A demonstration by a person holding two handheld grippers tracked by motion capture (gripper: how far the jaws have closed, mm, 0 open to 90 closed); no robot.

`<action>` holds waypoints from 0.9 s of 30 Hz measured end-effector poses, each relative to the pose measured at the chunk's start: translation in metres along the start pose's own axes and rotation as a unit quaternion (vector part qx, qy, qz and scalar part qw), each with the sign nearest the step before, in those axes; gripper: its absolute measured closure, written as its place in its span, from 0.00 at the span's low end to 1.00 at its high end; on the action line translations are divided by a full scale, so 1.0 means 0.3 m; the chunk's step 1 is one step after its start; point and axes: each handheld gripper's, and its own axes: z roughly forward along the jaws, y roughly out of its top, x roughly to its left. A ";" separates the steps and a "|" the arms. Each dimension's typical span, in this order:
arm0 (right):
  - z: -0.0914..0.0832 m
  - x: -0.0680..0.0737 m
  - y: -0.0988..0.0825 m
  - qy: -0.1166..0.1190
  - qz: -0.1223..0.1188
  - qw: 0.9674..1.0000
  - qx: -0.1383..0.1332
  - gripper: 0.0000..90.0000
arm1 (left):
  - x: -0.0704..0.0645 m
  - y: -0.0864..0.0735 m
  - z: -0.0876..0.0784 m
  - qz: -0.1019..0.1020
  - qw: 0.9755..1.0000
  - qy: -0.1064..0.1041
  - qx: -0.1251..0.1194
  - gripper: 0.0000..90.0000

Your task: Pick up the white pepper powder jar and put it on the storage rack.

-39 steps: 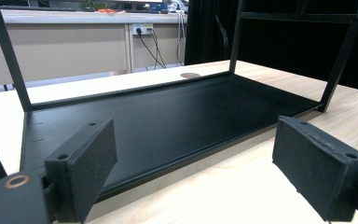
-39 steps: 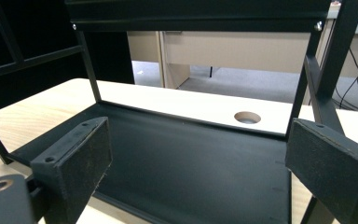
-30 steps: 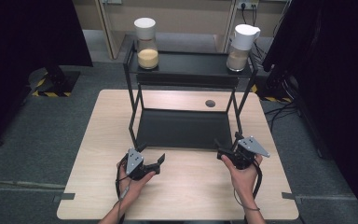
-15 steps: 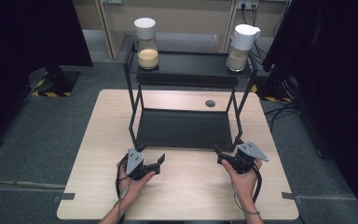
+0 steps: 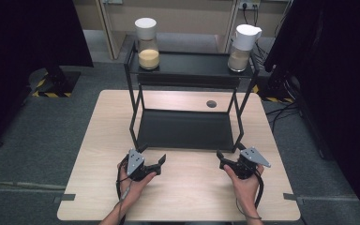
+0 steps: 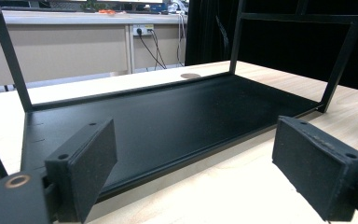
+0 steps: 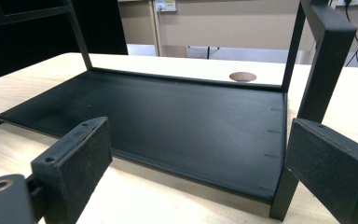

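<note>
High view: both hands rest on the table (image 5: 98,154) near its front edge, the left gripper (image 5: 160,161) and right gripper (image 5: 221,157) each just in front of the black two-tier rack (image 5: 185,129), which stands at the table's middle with its long axis running side to side. Two jars stand on the rack's top shelf, well beyond and above the grippers: the yellow-filled jar (image 5: 148,44) at its left end, nearer the left hand, and the pale-filled jar (image 5: 243,42) at its right end, nearer the right hand. Left gripper view: the jaws stand wide apart with nothing between them, pointing across the lower shelf (image 6: 168,116); the upper shelf and jars are cut off above. Right gripper view: the jaws are likewise released and empty, beside the rack's front right leg (image 7: 314,93); the jars are again hidden.
</note>
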 end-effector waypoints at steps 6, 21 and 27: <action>-0.007 -0.002 -0.025 -0.002 0.005 1.000 -0.003 0.08 | 0.000 0.000 0.000 0.000 1.000 0.000 0.000 0.14; -0.013 0.002 -0.102 -0.003 0.013 1.000 -0.008 0.08 | -0.001 0.000 0.000 0.000 1.000 0.001 0.000 0.15; -0.017 0.000 -0.108 -0.001 0.014 1.000 -0.014 0.08 | 0.000 0.001 0.001 0.001 1.000 0.000 0.001 0.15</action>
